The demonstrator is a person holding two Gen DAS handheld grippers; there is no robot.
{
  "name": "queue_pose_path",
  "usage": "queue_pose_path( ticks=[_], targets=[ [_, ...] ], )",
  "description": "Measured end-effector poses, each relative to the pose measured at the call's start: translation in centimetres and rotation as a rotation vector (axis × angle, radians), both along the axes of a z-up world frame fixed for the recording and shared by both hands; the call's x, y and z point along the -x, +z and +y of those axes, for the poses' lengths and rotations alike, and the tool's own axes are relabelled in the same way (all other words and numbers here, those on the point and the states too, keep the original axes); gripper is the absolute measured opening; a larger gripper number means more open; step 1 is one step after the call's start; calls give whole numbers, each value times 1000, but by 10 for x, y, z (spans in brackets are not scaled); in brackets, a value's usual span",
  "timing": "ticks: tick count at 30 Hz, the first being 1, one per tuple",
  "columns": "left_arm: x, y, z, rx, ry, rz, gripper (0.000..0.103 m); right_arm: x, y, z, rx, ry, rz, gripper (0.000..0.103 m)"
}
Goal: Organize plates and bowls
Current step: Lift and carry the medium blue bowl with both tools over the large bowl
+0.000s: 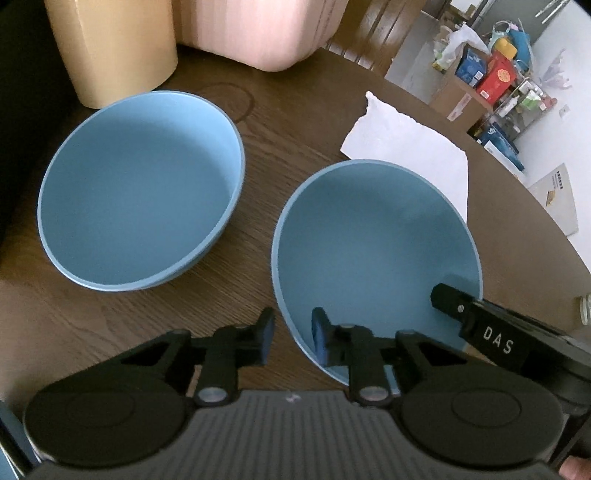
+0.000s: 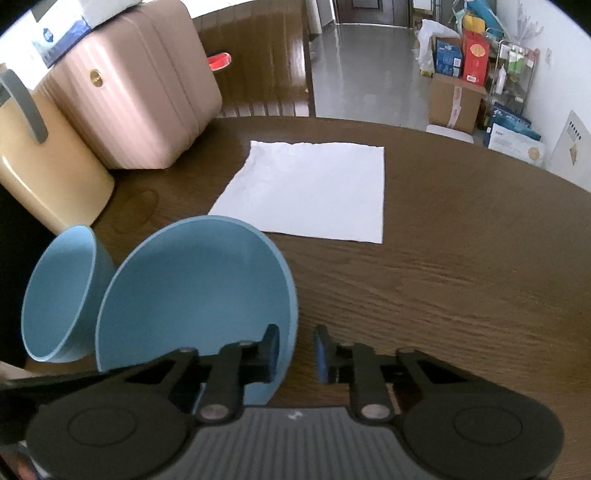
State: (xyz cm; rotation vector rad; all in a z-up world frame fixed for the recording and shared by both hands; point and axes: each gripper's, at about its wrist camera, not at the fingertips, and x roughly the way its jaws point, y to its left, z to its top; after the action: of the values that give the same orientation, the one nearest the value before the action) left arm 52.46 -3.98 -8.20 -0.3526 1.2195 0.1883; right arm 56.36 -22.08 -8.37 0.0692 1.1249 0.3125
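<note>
Two blue bowls stand on the brown wooden table. The near bowl sits between both grippers. My left gripper is open, its jaws straddling this bowl's near-left rim, one finger inside and one outside. My right gripper is open and straddles the same bowl's right rim; one of its fingers shows inside the bowl in the left wrist view. The second bowl stands free to the left.
A white paper sheet lies beyond the near bowl. A tan container and a pink suitcase stand at the table's far left. The table edge curves on the right, with boxes on the floor beyond.
</note>
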Motion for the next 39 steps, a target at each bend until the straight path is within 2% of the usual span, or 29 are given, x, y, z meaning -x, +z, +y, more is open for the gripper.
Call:
queue_pose_path(
  ticks=[2,14,24,39],
  targets=[
    [1,0,-2,-6,-8,-6,18,1,-1,3,-2,10,3,12],
    [2,2,-10,-50,-33,-14,17,8,-1,8,31,19,-27,11],
    [6,6,-9,-42,-44,-28,17,14,6,6,31,20,-43,11],
    [35,38,-9,-48,-53,-80,17,41,40,5,32,17,-98,11]
  ],
)
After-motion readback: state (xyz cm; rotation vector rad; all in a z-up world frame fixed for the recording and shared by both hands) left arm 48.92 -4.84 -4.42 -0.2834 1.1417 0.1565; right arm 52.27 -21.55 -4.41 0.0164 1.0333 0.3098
